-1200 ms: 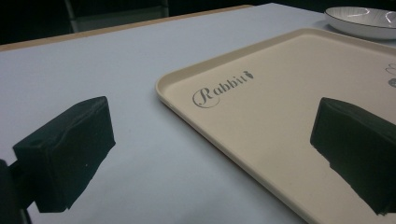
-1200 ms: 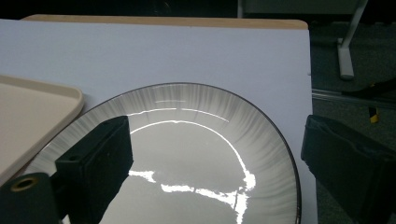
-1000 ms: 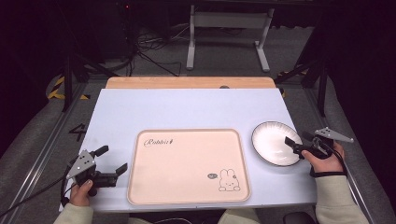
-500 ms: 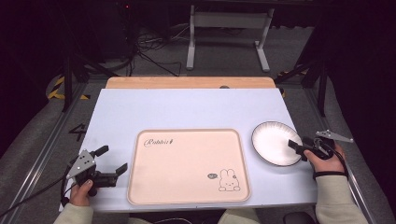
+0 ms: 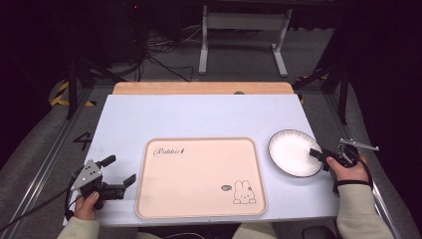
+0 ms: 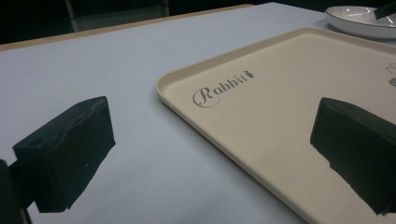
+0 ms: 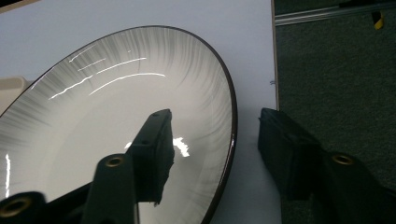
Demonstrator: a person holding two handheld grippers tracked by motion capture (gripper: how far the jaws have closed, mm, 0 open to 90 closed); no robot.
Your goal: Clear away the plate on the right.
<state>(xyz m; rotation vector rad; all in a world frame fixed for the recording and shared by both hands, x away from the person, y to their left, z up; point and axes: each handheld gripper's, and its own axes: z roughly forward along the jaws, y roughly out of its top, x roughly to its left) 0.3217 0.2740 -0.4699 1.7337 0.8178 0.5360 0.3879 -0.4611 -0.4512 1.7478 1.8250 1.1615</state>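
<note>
One white plate (image 5: 293, 152) sits on the table (image 5: 199, 117), just right of one pink tray (image 5: 199, 177). The right gripper (image 7: 210, 154) has been closing, one jaw inside the plate's rim, one outside, not pinching yet. The left gripper (image 5: 115, 170) rests wide open, left of the tray.

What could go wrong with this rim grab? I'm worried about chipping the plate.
The right gripper straddles the plate rim, jaws just closing but not yet pressing; a shallow bite on the glossy rim may slip. The plate sits near the table edge, so it could be nudged off.
</note>
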